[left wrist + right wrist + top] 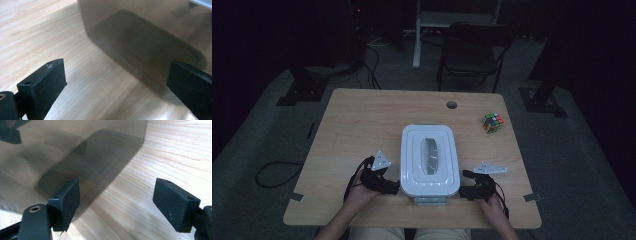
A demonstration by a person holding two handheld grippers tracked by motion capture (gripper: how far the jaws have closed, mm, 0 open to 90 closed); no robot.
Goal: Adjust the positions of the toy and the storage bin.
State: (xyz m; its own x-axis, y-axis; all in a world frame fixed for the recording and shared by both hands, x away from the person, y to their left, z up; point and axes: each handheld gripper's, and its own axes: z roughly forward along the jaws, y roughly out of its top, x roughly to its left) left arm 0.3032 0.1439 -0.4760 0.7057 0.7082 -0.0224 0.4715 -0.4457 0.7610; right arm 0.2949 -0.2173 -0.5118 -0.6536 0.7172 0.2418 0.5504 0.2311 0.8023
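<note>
At the table's (362, 110) near edge, around six o'clock, the lidded white box (430, 160) sits between the left gripper (391, 188) and right gripper (464, 192), both spread empty, flanking its sides seemingly to grasp it.

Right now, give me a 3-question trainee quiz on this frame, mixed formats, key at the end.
1. True or false: the left hand-held gripper is clamped on the white-lidded box.
2. Multiple choice: where does the puzzle cube sit relative to the box? A) on its lid B) far right of it, apart C) against its left wall
3. Short answer: what do the jaws of the right hand-held gripper have between them?

Key:
1. False; its jaws stand open beside the box's left wall.
2. B
3. Only bare wooden table; they stand open by the box's right wall.
</note>
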